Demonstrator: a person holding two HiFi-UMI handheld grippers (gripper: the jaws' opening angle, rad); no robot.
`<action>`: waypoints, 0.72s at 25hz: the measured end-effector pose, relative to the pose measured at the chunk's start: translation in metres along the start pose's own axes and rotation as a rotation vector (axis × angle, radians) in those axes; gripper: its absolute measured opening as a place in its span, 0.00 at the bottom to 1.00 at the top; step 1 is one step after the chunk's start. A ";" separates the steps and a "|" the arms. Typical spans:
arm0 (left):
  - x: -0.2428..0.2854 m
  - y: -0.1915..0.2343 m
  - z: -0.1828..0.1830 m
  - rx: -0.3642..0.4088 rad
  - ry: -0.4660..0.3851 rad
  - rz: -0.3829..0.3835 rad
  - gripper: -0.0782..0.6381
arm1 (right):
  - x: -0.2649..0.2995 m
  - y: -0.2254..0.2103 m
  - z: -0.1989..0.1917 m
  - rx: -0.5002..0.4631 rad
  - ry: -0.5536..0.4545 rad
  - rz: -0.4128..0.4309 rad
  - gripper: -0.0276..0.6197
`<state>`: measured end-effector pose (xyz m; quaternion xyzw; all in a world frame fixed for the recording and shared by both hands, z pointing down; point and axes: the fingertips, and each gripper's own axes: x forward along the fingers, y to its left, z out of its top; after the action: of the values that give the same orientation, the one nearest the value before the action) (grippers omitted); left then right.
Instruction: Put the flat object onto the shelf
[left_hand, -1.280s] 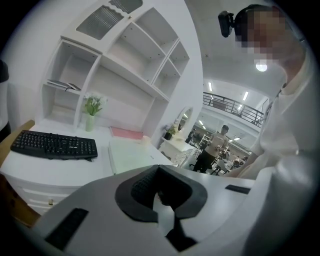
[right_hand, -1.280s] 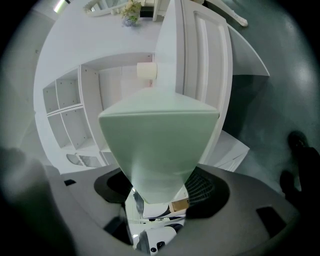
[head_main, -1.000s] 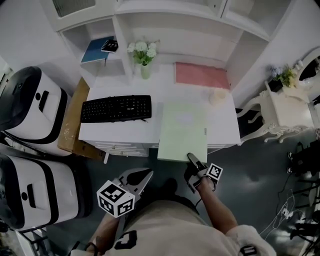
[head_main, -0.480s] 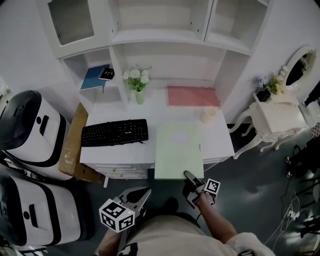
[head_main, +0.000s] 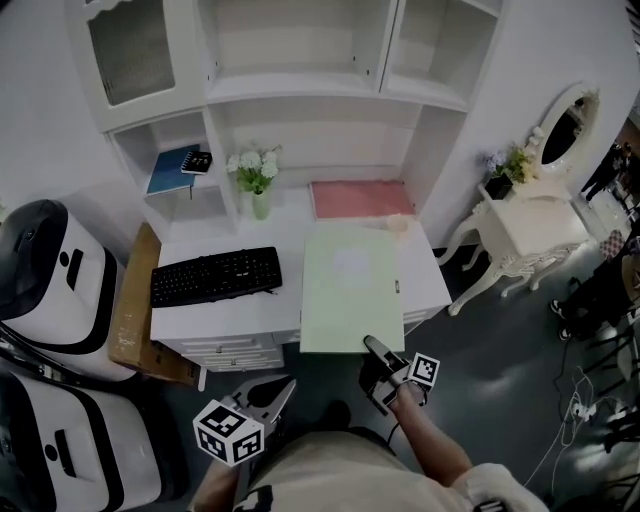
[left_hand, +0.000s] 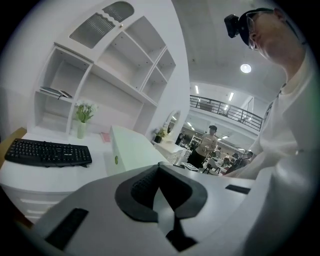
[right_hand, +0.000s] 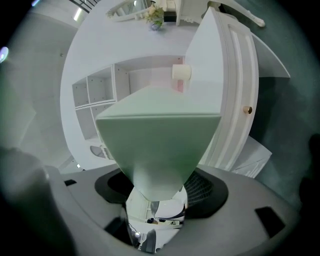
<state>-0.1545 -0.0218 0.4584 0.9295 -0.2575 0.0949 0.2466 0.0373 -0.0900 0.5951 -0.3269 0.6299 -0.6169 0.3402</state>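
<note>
A pale green flat folder (head_main: 350, 285) lies tilted over the right half of the white desk (head_main: 230, 318), its near edge sticking out past the desk front. My right gripper (head_main: 373, 349) is shut on that near edge; in the right gripper view the folder (right_hand: 160, 140) fills the space between the jaws of the right gripper (right_hand: 157, 196). The white shelf unit (head_main: 300, 90) rises behind the desk with bare compartments. My left gripper (head_main: 275, 392) hangs low in front of the desk, shut and holding nothing; in its own view the left gripper (left_hand: 160, 172) points past the folder (left_hand: 125, 150).
On the desk are a black keyboard (head_main: 215, 275), a vase of white flowers (head_main: 255, 178), a pink mat (head_main: 358, 198) and a small cream object (head_main: 397, 222). A blue book (head_main: 170, 170) sits in the left cubby. White machines (head_main: 50, 270) stand left, a side table (head_main: 520, 225) right.
The folder has moved farther over the desk toward the shelf, its far edge now near the pink mat. The right gripper followed, still gripping. The left gripper stayed low.
</note>
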 end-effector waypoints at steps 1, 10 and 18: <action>-0.001 -0.001 -0.001 0.003 0.001 -0.009 0.13 | -0.001 0.005 -0.001 -0.006 -0.006 0.011 0.50; -0.016 -0.009 -0.011 0.020 0.021 -0.091 0.13 | -0.011 0.057 -0.013 -0.054 -0.073 0.108 0.50; -0.020 -0.018 -0.021 0.040 0.054 -0.175 0.13 | -0.027 0.098 -0.012 -0.090 -0.142 0.178 0.50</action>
<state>-0.1632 0.0109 0.4625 0.9502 -0.1667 0.1032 0.2422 0.0434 -0.0581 0.4981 -0.3275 0.6579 -0.5308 0.4221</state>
